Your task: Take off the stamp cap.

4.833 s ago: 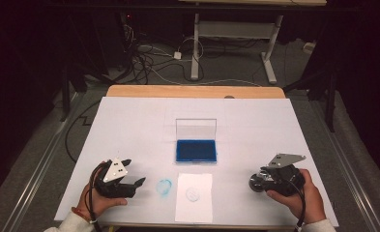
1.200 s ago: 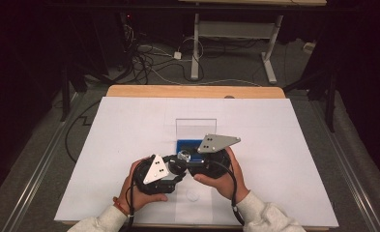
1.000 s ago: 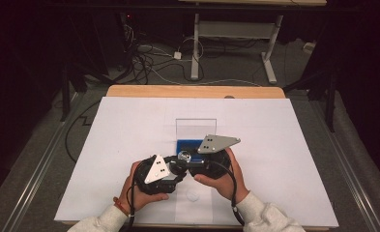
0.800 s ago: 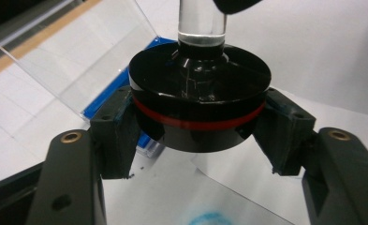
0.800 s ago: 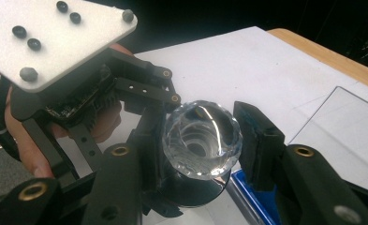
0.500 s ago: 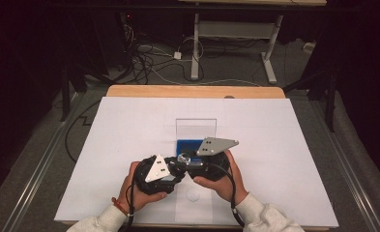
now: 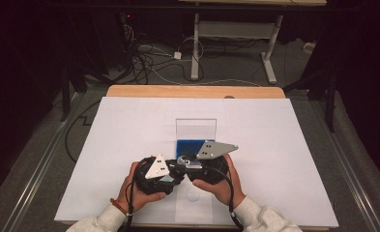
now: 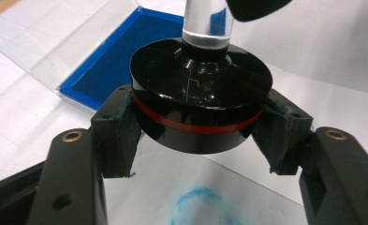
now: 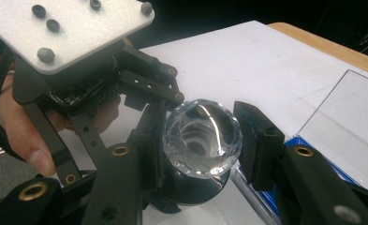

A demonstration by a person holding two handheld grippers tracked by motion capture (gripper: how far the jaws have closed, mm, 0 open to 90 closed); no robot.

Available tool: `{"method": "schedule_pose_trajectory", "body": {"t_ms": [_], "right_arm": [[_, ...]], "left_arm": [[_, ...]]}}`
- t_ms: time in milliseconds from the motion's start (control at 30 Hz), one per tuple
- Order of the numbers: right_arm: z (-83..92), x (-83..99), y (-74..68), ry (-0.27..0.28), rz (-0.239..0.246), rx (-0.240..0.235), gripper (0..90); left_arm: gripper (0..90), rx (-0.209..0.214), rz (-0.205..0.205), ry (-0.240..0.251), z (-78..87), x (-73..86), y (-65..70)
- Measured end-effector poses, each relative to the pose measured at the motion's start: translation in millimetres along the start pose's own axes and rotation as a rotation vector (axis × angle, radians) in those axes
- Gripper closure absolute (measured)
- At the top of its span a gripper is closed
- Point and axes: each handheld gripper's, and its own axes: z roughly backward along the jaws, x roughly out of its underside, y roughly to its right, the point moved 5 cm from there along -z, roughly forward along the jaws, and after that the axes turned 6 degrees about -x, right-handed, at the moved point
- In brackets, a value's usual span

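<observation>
The stamp [image 7: 183,161] hangs above the paper sheet [image 7: 193,209], just before the ink pad [image 7: 187,146].

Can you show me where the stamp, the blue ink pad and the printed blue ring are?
stamp [image 8: 201,101]: left gripper view, its black round base.
ink pad [image 8: 121,58]: left gripper view, its blue inked face.
blue ring [image 8: 201,206]: left gripper view, the smudged print on the paper.

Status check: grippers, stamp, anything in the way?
Left gripper shut on stamp base. Right gripper shut on its clear knob. Ink pad open behind. Nothing in the way.
</observation>
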Motion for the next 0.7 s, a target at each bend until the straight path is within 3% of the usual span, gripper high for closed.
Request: {"method": "schedule_pose_trajectory", "body": {"t_ms": [700], "right_arm": [[3.2, 1.3, -7.6, 0.01, 0.031, 0.019, 57.2]], "left_arm": [[36.8, 0.062, 0.018, 0.017, 0.4, 0.8, 2.1]]}}
